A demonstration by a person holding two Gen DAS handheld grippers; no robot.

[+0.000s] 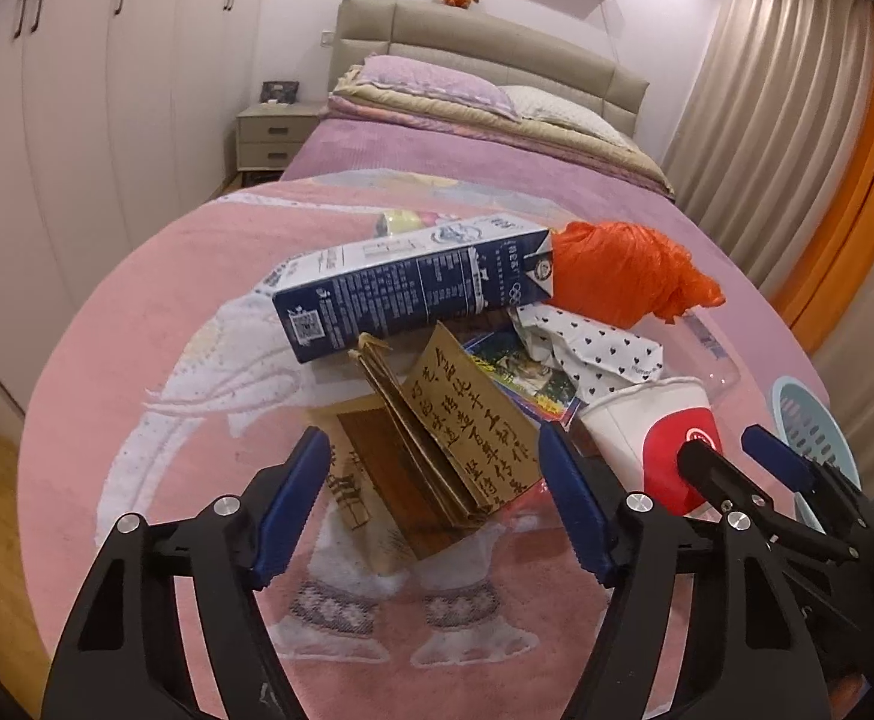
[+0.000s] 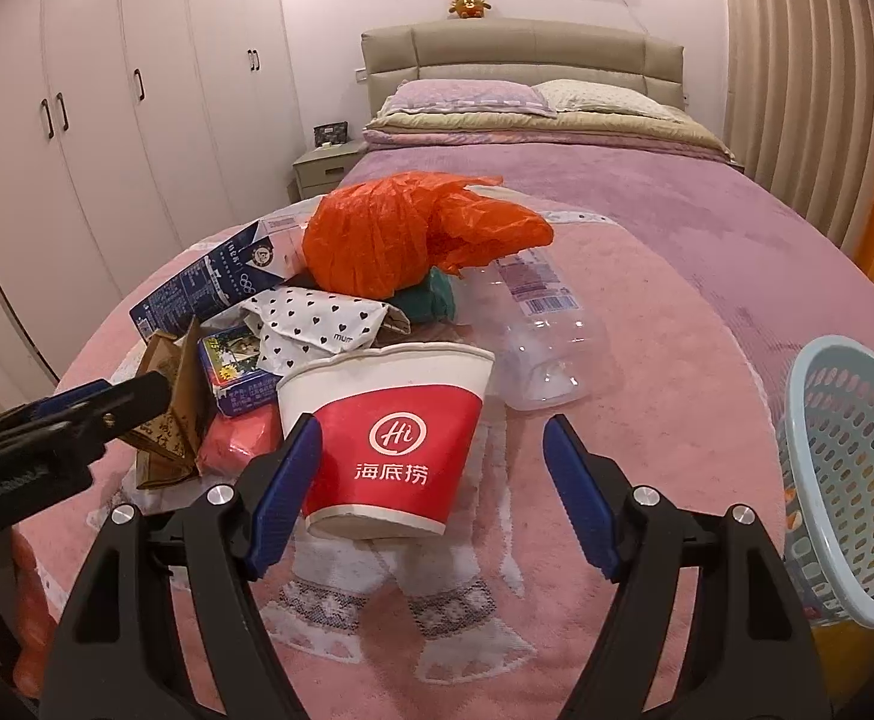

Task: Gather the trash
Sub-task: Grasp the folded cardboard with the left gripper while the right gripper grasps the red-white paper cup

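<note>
1. Left gripper (image 1: pixel 431 501): jaws stand partly apart, nothing gripped. A folded brown paper bag (image 1: pixel 454 426) with handwritten characters stands between the blue pads; neither pad visibly presses on it.
2. Right gripper (image 2: pixel 431 492): jaws wide, nothing held. A red-and-white paper cup (image 2: pixel 386 432) sits upright between the pads, nearer the left-side pad; contact there cannot be told.
3. Trash pile lies on a pink blanket (image 2: pixel 646 420) spread over the bed, just ahead of both grippers.
4. Ahead of the left gripper: a dark blue milk carton (image 1: pixel 407 285) lying on its side, beyond the brown bag.
5. Ahead of the right gripper, past the cup: a white heart-print wrapper (image 2: pixel 311 324), then a crumpled orange plastic bag (image 2: pixel 401 234) on top of the pile.
6. Ahead and right of the right gripper: a clear plastic bottle (image 2: pixel 532 330) lying on the blanket, just beside the cup.
7. Far right of the right gripper: a light blue perforated basket (image 2: pixel 850 480) at the blanket's edge, well apart from the pile.
8. In the right wrist view the left gripper shows at the left edge, its tip at the brown bag.
</note>
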